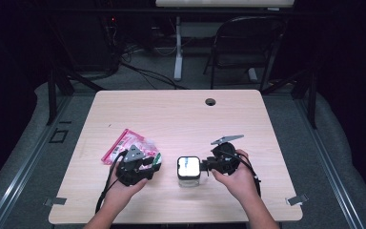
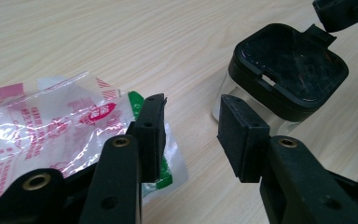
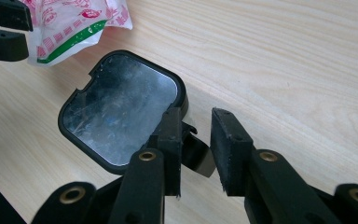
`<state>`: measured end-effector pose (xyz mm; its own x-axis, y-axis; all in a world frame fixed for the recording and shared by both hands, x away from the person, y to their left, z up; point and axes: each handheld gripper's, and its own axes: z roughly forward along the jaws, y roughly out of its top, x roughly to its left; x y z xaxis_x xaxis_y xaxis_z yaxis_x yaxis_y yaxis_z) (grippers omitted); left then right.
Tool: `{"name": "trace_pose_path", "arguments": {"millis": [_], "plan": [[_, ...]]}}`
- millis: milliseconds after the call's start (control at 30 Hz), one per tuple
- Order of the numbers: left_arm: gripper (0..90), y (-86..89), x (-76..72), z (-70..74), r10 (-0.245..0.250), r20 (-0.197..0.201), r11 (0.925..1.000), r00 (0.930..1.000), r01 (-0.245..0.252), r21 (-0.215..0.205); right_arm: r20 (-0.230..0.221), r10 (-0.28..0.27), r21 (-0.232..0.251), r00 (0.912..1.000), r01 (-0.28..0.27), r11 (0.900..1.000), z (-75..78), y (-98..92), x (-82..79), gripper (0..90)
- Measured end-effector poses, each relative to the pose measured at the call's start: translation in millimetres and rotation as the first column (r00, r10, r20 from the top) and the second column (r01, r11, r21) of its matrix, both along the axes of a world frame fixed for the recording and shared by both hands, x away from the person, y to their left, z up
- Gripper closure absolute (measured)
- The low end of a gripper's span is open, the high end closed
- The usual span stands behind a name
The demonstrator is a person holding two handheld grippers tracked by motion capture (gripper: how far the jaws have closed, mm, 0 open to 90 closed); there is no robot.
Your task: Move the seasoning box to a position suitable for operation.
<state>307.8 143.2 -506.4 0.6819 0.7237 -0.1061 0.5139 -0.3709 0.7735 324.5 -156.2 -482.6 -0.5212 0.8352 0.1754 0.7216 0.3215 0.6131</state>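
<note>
A small clear container (image 1: 189, 171) with a black square lid (image 3: 121, 107) stands near the table's front middle. A grip tab (image 3: 198, 154) sticks out from the lid's right side. My right gripper (image 3: 196, 126) is open, and the tab lies between its jaws with a gap on one side. A crinkled clear bag (image 2: 51, 126) with pink print and a green stripe lies left of the container. My left gripper (image 2: 193, 133) is open over bare wood beside the bag's edge, pointing at the lid (image 2: 289, 70). Nothing is between its jaws.
The light wooden table (image 1: 181, 114) has a round cable hole (image 1: 210, 101) near its far edge. A folding chair (image 1: 243, 43) and a desk leg stand on the floor beyond. The far half of the table is bare wood.
</note>
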Motion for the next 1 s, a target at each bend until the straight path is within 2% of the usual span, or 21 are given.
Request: {"name": "trace_pose_path", "arguments": {"millis": [500,1000], "plan": [[67.3,-15.2,1.1,-10.2,-0.032,-0.019,0.9994,0.9993,0.032,0.012,-0.011,-0.005,0.019,0.9999,0.005,1.000,-0.9,-1.8,0.4,75.5],[79.2,-26.2,-0.9,-15.2,-0.080,-0.044,0.9963,0.9958,0.081,0.029,-0.014,0.011,0.032,0.9998,-0.010,0.999,-2.2,1.7,-0.8,78.4]]}}
